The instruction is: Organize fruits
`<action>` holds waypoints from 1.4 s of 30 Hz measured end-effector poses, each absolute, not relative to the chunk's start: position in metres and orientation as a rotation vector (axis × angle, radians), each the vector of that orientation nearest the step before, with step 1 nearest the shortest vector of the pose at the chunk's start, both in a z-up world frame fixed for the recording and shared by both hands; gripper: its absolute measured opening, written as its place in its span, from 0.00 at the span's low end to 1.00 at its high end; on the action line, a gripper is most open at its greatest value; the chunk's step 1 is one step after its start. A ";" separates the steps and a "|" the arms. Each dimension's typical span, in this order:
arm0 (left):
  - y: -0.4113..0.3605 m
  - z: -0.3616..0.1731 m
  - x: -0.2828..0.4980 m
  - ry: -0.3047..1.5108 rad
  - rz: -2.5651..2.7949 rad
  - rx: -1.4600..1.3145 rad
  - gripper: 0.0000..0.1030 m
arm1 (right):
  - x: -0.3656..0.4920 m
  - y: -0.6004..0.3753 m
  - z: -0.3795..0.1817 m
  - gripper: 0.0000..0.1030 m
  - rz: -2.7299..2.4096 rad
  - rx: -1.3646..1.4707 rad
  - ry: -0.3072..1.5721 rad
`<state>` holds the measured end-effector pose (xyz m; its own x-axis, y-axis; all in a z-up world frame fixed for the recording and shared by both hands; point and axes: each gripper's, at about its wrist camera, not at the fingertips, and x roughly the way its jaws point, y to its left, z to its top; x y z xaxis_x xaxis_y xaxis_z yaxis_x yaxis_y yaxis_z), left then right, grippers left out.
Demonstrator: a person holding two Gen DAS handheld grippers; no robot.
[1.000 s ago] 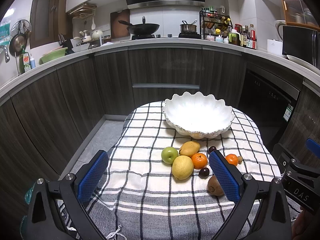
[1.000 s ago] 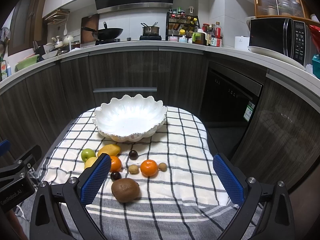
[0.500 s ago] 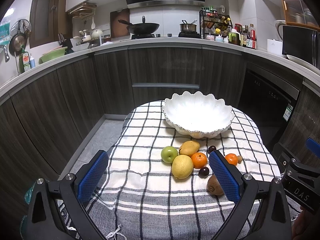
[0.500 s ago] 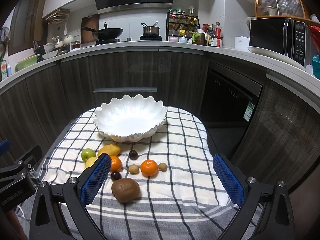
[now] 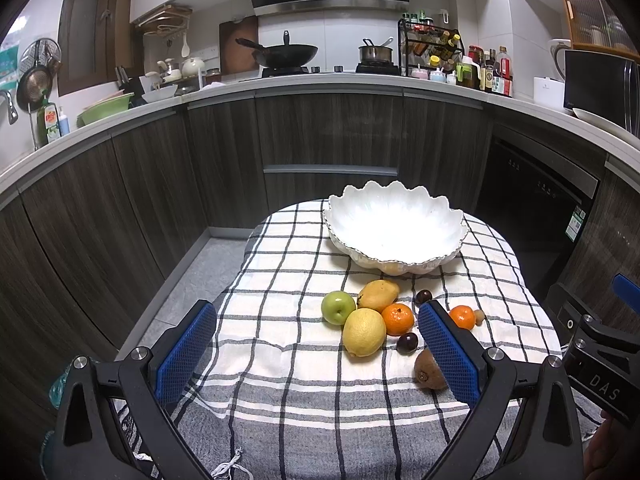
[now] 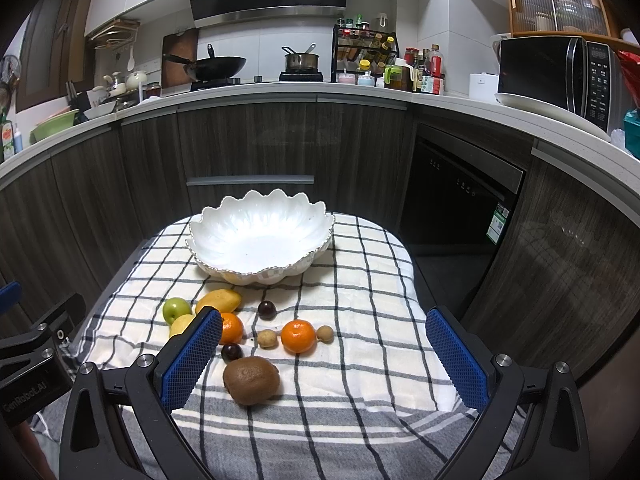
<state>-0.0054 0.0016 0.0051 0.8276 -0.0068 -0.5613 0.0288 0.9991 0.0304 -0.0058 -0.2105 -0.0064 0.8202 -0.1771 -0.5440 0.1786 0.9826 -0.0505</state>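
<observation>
Jaws of both the left gripper (image 5: 316, 350) and right gripper (image 6: 324, 356) gape wide, grasping nothing. Fruits cluster on the checked cloth (image 6: 360, 280), near side of the white bowl (image 6: 260, 240): kiwi (image 6: 251, 380) nearest.

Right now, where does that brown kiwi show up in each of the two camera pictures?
Left wrist view: the kiwi lies low and right of centre on the checked cloth, partly hidden behind the left gripper's right-hand blue finger.
Right wrist view: the kiwi lies low and left of centre, in full view between the blue fingers.
Shared landmark: the white scalloped bowl at the cloth's far end.
</observation>
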 end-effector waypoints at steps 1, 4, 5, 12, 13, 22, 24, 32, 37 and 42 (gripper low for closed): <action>0.002 0.005 -0.005 0.596 -0.019 0.038 1.00 | -0.006 -0.210 -0.006 1.00 -0.190 0.003 0.578; 0.002 0.005 -0.005 0.597 -0.018 0.038 1.00 | -0.006 -0.210 -0.006 1.00 -0.189 0.003 0.578; 0.002 0.005 -0.005 0.597 -0.019 0.038 1.00 | -0.006 -0.210 -0.006 1.00 -0.190 0.002 0.578; 0.002 0.005 -0.005 0.597 -0.019 0.038 1.00 | -0.006 -0.210 -0.006 1.00 -0.190 0.003 0.578; 0.002 0.005 -0.005 0.597 -0.019 0.038 1.00 | -0.006 -0.210 -0.006 1.00 -0.190 0.003 0.578; 0.002 0.005 -0.005 0.598 -0.019 0.037 1.00 | -0.005 -0.210 -0.006 1.00 -0.190 0.003 0.578; 0.002 0.005 -0.005 0.598 -0.018 0.038 1.00 | -0.005 -0.210 -0.006 1.00 -0.189 0.002 0.578; 0.000 -0.003 -0.004 0.602 -0.015 0.042 1.00 | -0.003 -0.210 -0.006 1.00 -0.184 -0.005 0.584; 0.002 -0.010 0.003 0.616 -0.012 0.041 1.00 | 0.004 -0.207 -0.011 1.00 -0.173 -0.010 0.596; 0.007 -0.018 0.011 0.637 -0.004 0.041 1.00 | 0.013 -0.200 -0.019 1.00 -0.153 -0.026 0.623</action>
<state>0.0107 0.0067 -0.0175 0.8037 0.0089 -0.5949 0.0164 0.9992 0.0372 0.0128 -0.1998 -0.0191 0.8014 -0.1505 -0.5789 0.1348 0.9884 -0.0703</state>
